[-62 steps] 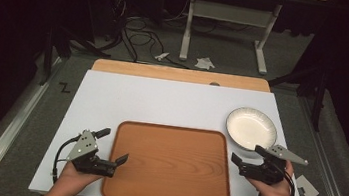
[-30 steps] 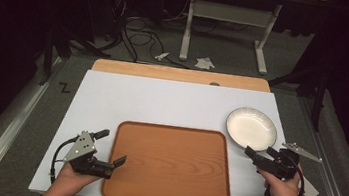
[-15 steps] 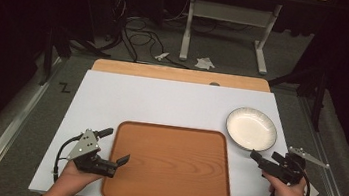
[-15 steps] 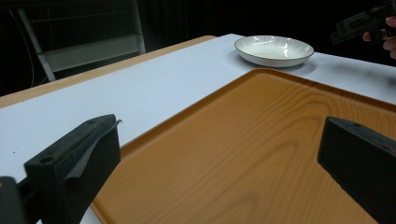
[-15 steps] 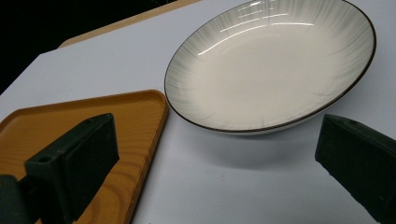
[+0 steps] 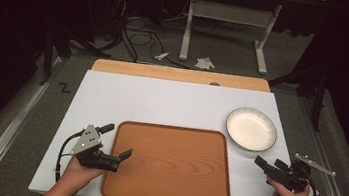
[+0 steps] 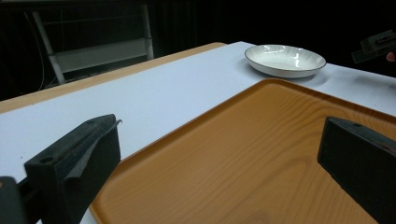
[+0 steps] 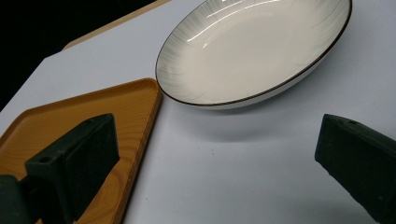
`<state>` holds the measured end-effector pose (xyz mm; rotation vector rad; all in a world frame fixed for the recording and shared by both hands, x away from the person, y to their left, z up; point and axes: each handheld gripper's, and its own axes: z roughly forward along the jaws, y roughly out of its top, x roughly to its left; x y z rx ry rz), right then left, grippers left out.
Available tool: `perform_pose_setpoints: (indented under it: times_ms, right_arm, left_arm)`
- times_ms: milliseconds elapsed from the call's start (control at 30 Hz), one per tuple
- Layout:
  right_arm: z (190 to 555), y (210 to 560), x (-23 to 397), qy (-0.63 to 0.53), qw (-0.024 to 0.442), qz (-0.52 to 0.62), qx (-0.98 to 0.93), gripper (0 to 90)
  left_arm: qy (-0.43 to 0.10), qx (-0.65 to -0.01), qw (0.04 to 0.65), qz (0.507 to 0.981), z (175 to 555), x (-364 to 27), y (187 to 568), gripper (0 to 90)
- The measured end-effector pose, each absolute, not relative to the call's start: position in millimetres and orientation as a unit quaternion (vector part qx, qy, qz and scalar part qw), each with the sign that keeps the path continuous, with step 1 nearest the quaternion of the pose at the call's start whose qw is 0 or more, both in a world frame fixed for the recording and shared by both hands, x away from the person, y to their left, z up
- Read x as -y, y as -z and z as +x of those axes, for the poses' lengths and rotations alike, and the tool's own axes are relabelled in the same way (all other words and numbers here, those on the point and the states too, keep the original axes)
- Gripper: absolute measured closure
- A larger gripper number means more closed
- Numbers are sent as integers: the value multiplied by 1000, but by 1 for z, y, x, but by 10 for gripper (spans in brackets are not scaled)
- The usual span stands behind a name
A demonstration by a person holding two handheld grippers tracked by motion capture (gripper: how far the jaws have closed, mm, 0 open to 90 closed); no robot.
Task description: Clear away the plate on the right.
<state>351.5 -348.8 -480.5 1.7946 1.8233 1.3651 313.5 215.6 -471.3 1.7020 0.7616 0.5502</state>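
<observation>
A wooden tray (image 6: pixel 169 163) lies empty at the near middle of the white table (image 6: pixel 162 101). A white shallow plate (image 6: pixel 252 128) with a dark rim sits off the tray's far right corner. My left gripper (image 6: pixel 117 141) is open, straddling the tray's left edge, one jaw over the tray (image 7: pixel 261 154) and one over the table. My right gripper (image 6: pixel 270 164) is open near the table's right front corner, pointing up-left at the plate (image 8: pixel 252 46), which lies just beyond its jaws; the tray's corner (image 8: pixel 70 116) is by its left jaw. Nothing sits between either pair of jaws.
A wooden strip (image 6: pixel 180 74) runs along the table's far edge. Beyond it on the floor are cables (image 6: pixel 135 28) and a white desk frame (image 6: pixel 228 14). The plate (image 7: pixel 285 58) and the other gripper (image 7: pixel 378 44) appear far off in the left gripper view.
My right gripper has drawn back from the tray's right edge toward the table's right front corner and turned toward the plate. The left gripper has stayed put.
</observation>
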Motion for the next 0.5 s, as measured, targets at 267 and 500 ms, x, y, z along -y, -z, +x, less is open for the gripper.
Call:
perform_pose_setpoints:
  times_ms: [267,500]
  right_arm:
    - [349,482,353,-460,120,639,-605,158]
    - [357,488,355,-467,89,644,-599,310]
  left_arm:
    - [-233,-308,564,730,314,-209,470,3]
    - [-231,-302,566,732,313,-209,470,3]
